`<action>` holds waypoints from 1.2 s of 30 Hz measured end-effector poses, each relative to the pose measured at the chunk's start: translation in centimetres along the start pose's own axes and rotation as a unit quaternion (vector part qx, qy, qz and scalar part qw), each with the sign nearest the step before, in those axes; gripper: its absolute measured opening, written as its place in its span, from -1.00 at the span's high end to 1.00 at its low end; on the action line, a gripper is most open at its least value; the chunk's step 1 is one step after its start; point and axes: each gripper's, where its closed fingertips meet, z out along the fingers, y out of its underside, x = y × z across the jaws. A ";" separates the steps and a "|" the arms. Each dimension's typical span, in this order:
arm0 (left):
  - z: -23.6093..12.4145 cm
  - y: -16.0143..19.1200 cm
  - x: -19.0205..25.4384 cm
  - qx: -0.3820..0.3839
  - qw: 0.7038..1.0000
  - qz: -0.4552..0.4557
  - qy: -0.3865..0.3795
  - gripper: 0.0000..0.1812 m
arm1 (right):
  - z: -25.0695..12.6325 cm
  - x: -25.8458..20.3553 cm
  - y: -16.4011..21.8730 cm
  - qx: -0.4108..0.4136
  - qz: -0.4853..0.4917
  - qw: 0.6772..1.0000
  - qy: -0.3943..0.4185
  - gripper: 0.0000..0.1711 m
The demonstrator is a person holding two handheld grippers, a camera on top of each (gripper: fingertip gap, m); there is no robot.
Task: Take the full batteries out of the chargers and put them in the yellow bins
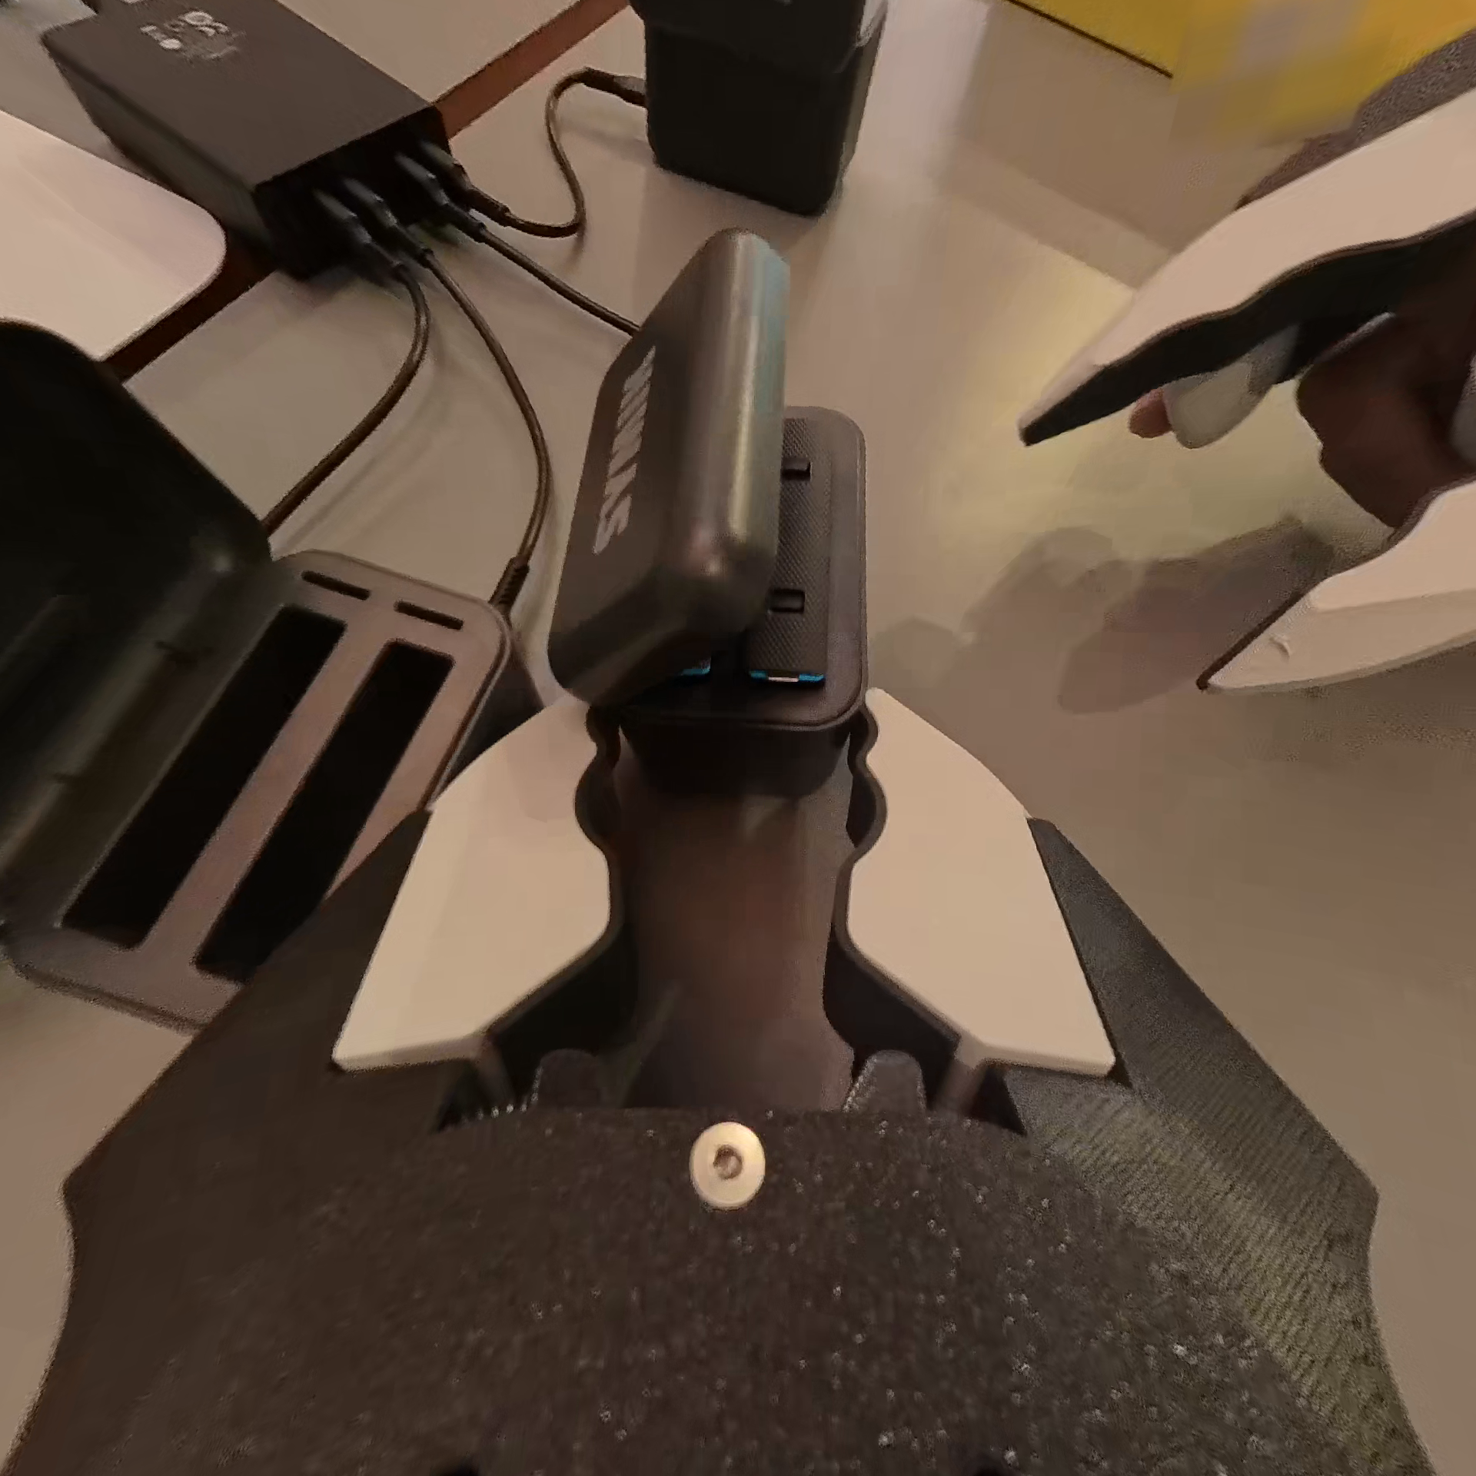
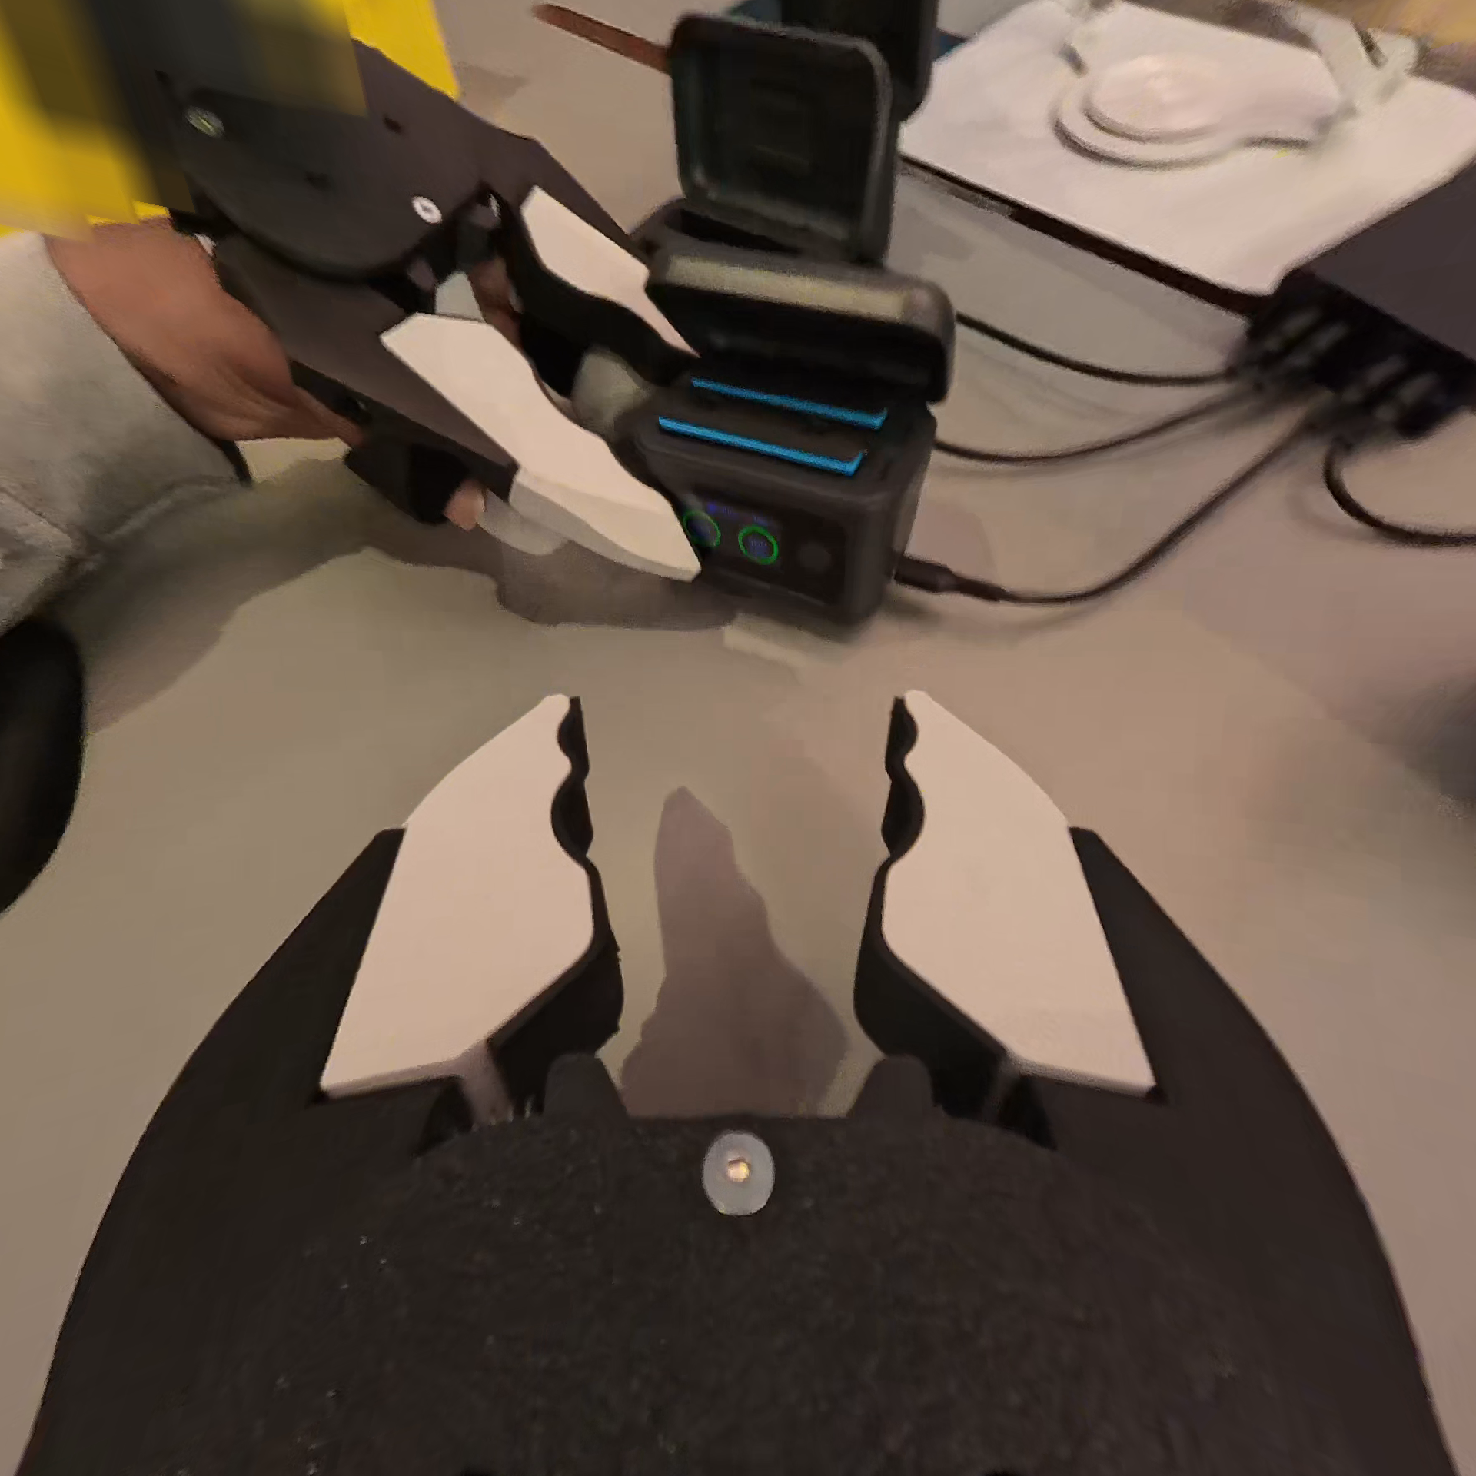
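A black charger (image 1: pixel 743 751) stands on the grey table with its lid (image 1: pixel 679 479) half raised. Two batteries with blue edges (image 2: pixel 767 451) sit in its slots, and green rings glow on its front (image 2: pixel 755 545). My left gripper (image 1: pixel 731 715) is shut on the charger's body, one finger on each side; its fingers (image 2: pixel 559 463) also show in the right wrist view. My right gripper (image 2: pixel 735 711) is open and empty, low over the table a short way from the charger's front. It also shows in the left wrist view (image 1: pixel 1118 559). A yellow bin (image 1: pixel 1118 40) is at the far right edge.
A second charger (image 1: pixel 263 759) with empty slots and an open lid stands just left of the held one. A black power hub (image 1: pixel 240 120) with several cables (image 1: pixel 511 383) lies behind. Another black box (image 1: pixel 759 104) stands at the back. White items (image 2: pixel 1198 104) lie on a side surface.
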 end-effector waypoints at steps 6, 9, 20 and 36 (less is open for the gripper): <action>0.3 0.5 0.4 -0.020 0.999 0.024 0.007 0.38 | -2.1 -2.3 1.1 0.025 0.038 0.996 0.078 0.44; 0.2 0.6 0.2 -0.022 0.999 0.038 -0.004 0.38 | -2.6 -3.7 1.6 0.034 0.050 0.995 0.073 0.67; 0.1 1.3 -0.2 -0.034 0.995 0.078 -0.049 0.40 | -3.3 -3.0 2.4 0.044 0.046 0.993 0.098 1.00; 0.0 1.3 -0.1 -0.034 0.996 0.073 -0.046 0.41 | -3.2 -2.7 1.6 0.051 0.031 0.993 0.106 1.00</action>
